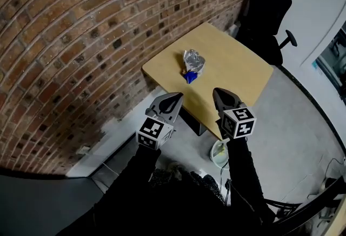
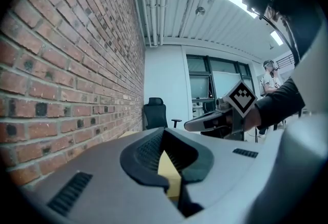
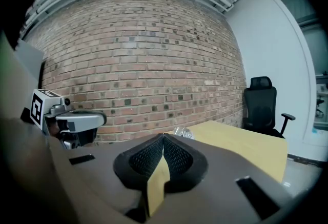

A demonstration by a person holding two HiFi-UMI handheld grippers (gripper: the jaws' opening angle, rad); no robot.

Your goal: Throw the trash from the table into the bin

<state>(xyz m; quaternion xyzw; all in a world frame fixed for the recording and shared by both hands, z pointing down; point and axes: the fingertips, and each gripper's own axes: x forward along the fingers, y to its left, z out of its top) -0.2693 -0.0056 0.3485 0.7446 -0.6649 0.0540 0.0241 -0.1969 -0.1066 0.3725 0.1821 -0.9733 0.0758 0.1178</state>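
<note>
In the head view, the crumpled foil trash (image 1: 193,63) with a blue scrap at its edge lay on the light wooden table (image 1: 238,67), toward the side nearest the brick wall (image 1: 70,40). The left gripper (image 1: 172,101) and the right gripper (image 1: 220,97) were held side by side just short of the table's near edge, both pointing at it and apart from the trash. Each claw looked pressed together, with nothing in it. A black office chair (image 1: 267,8) stood at the table's far end. A pale round container (image 1: 218,154) sat on the floor beside the right arm. In the left gripper view, that gripper's (image 2: 164,130) tips met at a point with nothing pinched between them, and only a sliver of the table's pale wood showed through the gap below them. The right gripper (image 2: 195,124) reached in from the right, with the chair (image 2: 155,113) and a standing person (image 2: 269,78) farther back. In the right gripper view, that gripper's (image 3: 163,137) pads were also closed tip to tip and empty. The trash (image 3: 183,131) showed just past them on the table (image 3: 241,143), and the left gripper (image 3: 97,118) showed at the left against the wall (image 3: 143,59).
</note>
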